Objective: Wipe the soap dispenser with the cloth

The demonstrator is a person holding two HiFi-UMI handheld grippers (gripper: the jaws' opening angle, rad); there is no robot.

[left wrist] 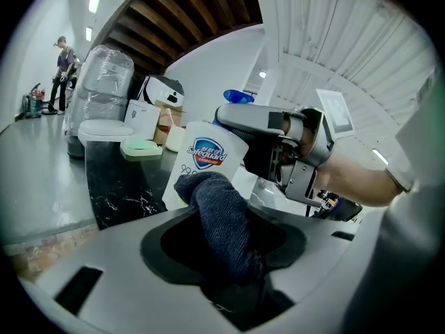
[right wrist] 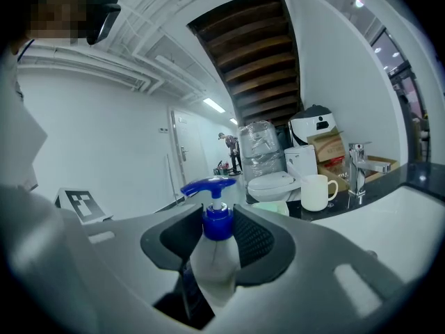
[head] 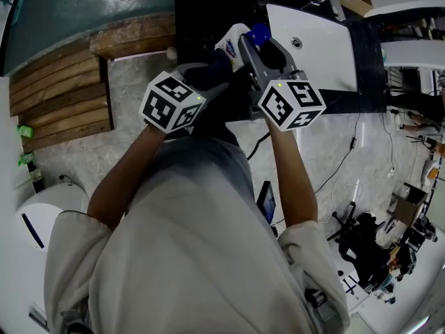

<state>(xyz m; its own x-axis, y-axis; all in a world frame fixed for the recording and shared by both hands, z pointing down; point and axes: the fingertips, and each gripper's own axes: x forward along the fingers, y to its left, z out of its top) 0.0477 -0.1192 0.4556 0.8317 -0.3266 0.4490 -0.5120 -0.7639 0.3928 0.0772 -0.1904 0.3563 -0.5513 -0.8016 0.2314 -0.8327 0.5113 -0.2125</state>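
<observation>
Your left gripper (left wrist: 226, 236) clamps the soft cloth (left wrist: 217, 211) against the soap dispenser (left wrist: 208, 160), which your right gripper (right wrist: 218, 241) grasps by its neck left of the sink (head: 314, 47): light, probably slick plastic, so hold there.

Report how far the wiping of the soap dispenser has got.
Done: the right gripper clamps the soap dispenser, and the left gripper clamps the cloth. In hand: the cloth's tip lies against the dispenser's front, below the label. Still to do: the other sides and the blue pump; how much is already wiped the pictures don't show.
</observation>
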